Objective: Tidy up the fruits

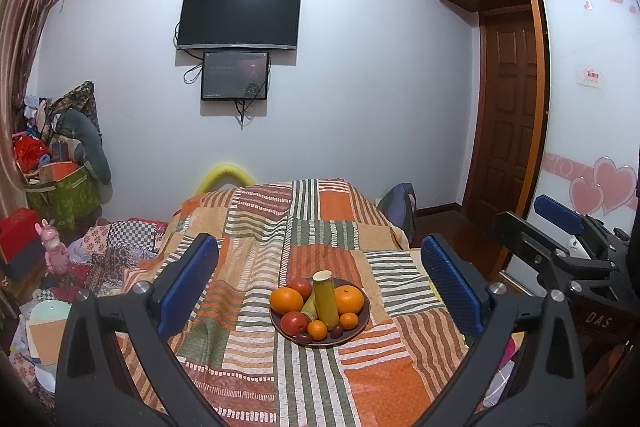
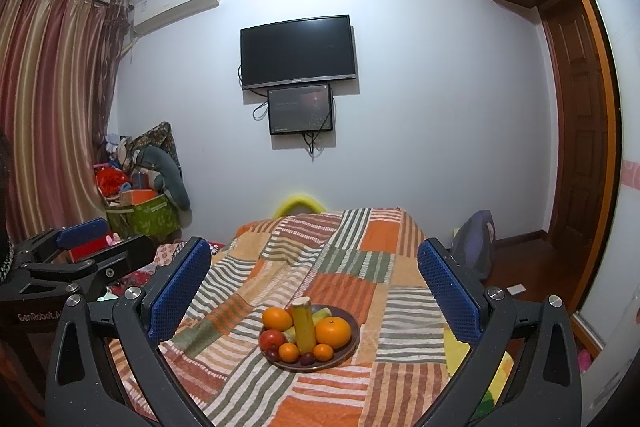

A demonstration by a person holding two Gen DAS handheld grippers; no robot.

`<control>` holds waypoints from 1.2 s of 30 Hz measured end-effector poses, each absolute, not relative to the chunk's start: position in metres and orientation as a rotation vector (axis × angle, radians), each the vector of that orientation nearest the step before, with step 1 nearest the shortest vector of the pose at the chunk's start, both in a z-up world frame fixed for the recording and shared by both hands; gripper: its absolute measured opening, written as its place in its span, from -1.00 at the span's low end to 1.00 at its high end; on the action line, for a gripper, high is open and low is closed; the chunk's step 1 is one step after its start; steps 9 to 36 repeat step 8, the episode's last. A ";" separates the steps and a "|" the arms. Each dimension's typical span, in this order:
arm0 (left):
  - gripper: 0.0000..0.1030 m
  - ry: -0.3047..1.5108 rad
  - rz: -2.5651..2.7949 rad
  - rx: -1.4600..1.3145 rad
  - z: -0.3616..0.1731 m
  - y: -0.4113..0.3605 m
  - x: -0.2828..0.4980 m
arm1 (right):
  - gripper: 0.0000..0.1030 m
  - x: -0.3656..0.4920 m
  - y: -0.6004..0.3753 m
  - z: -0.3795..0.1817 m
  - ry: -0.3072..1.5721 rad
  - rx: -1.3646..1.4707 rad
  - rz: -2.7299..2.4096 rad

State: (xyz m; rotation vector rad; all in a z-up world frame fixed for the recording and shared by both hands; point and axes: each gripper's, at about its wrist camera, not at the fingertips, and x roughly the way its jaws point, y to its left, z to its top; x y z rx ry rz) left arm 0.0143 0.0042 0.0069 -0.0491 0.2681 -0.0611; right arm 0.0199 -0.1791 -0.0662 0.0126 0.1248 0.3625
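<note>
A dark round plate [image 1: 358,329] [image 2: 352,347] sits on a striped patchwork cloth [image 1: 304,227] [image 2: 340,267] and holds several fruits. Two big oranges [image 1: 286,300] [image 2: 333,332], small mandarins [image 1: 317,329] [image 2: 289,352], red apples [image 1: 294,323] [image 2: 271,340] and dark plums [image 1: 337,331] [image 2: 307,359] ring a tall yellow-green cylinder [image 1: 325,299] [image 2: 303,325] standing at the centre. My left gripper [image 1: 320,283] is open, held back from the plate, nothing between its blue pads. My right gripper [image 2: 316,287] is open likewise, also short of the plate.
In the left wrist view the other gripper [image 1: 560,227] shows at the right edge. A wall TV [image 1: 239,15] hangs ahead, a wardrobe [image 1: 588,87] stands right, and piled bags and boxes [image 1: 60,179] crowd the left corner. A rucksack [image 2: 476,243] leans beyond the cloth.
</note>
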 end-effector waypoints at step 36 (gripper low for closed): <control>1.00 0.276 -0.070 -0.043 0.007 0.001 0.017 | 1.00 0.023 -0.181 -0.069 0.141 0.026 0.364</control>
